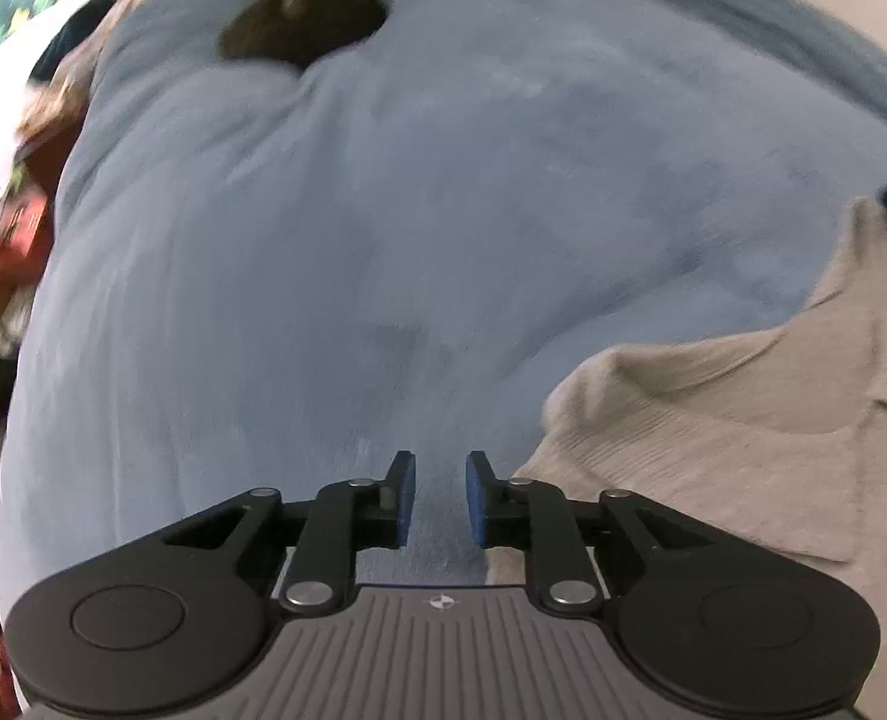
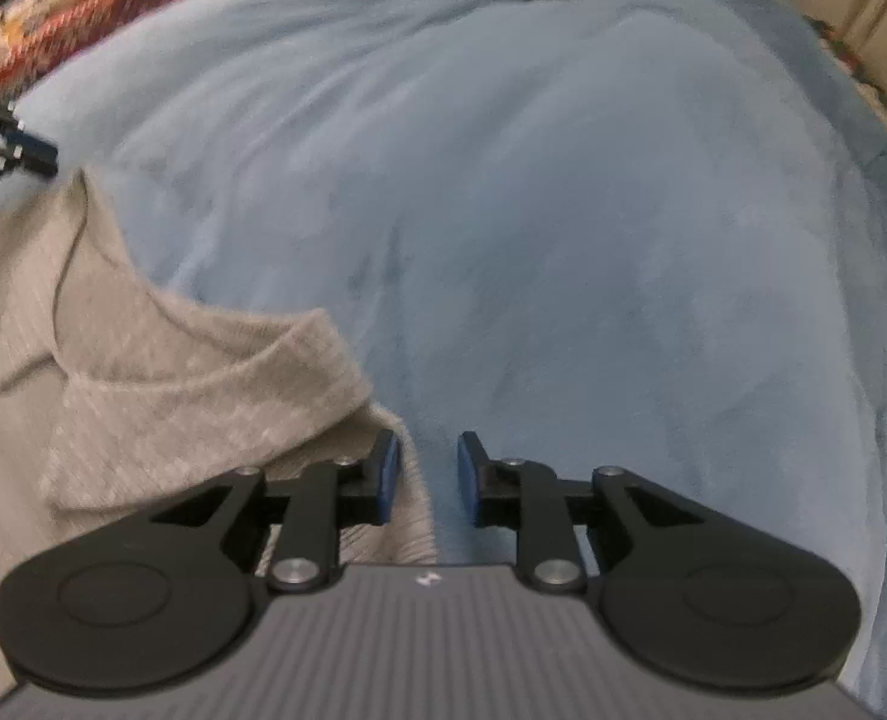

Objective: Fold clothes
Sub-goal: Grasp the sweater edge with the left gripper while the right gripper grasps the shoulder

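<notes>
On the blue blanket [image 1: 335, 276] (it covers a bed) lies a beige knit sweater [image 1: 713, 438], between both grippers. The left gripper [image 1: 440, 495] and right gripper [image 2: 428, 477] hover slightly parted, holding nothing.

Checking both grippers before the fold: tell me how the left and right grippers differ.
The left gripper hovers over bare blue blanket, the beige knit garment off to its right. The right gripper has its left finger over the garment's edge. Both are open and hold nothing.
</notes>
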`<state>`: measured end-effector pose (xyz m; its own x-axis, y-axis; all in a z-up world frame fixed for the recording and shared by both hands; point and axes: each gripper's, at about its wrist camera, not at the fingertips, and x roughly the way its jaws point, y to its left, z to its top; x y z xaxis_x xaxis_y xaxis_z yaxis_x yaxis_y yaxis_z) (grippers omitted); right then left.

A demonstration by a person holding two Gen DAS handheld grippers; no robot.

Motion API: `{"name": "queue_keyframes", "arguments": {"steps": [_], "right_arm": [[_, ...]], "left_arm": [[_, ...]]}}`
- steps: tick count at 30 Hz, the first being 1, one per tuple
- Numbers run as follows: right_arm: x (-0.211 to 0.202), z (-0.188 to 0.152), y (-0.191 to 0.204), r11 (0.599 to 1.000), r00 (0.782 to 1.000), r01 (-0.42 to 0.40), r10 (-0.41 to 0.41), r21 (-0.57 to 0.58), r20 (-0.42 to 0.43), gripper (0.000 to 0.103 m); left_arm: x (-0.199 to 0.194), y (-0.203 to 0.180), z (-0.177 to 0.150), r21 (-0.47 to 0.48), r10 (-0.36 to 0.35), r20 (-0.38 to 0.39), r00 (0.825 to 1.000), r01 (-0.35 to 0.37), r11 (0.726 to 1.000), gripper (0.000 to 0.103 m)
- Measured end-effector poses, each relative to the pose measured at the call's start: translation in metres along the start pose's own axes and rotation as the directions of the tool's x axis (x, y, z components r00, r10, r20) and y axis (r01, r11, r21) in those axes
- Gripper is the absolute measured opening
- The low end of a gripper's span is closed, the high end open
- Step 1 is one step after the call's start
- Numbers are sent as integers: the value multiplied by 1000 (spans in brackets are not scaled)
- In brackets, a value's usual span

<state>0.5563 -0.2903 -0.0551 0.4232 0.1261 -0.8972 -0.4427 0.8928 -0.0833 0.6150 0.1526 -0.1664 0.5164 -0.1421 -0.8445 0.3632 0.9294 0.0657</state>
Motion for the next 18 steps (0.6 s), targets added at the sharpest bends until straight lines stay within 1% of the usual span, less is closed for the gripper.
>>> {"name": "queue_keyframes", "arguments": {"steps": [2, 3, 6, 9, 12, 13, 14, 15, 16, 18], "right_arm": [[-11, 3, 0, 1000, 999, -15, 16, -24, 37, 25], [-11, 7, 3, 998, 999, -31, 33, -48, 34, 25], [-10, 18, 12, 990, 996, -79, 83, -119, 21, 25], [3, 28, 24, 978, 992, -122, 124, -167, 3, 26], [18, 34, 29, 976, 992, -128, 128, -175, -11, 26], [22, 35, 29, 976, 991, -131, 131, -172, -15, 26], [27, 36, 28, 976, 991, -135, 134, -169, -18, 15], [29, 35, 29, 976, 990, -141, 140, -168, -20, 7], [30, 35, 28, 977, 991, -134, 133, -168, -17, 7], [31, 37, 28, 981, 993, -115, 115, -157, -6, 5]], "left_arm": [[-11, -5, 5, 46, -44, 45, 998, 42, 998, 25], [-12, -10, 9, 70, -60, 50, 997, 57, 996, 30], [-6, -23, 19, 144, -93, 43, 995, 86, 986, 30], [5, -34, 26, 206, -116, 26, 993, 108, 973, 30], [18, -40, 28, 244, -138, 8, 990, 132, 961, 30], [23, -42, 28, 256, -145, 2, 989, 140, 956, 28], [27, -44, 29, 269, -152, -5, 988, 147, 952, 23], [31, -46, 29, 281, -159, -11, 987, 155, 947, 6], [36, -48, 30, 289, -166, -16, 986, 163, 943, 6], [43, -37, 37, 199, -177, -11, 984, 175, 964, 6]]}}
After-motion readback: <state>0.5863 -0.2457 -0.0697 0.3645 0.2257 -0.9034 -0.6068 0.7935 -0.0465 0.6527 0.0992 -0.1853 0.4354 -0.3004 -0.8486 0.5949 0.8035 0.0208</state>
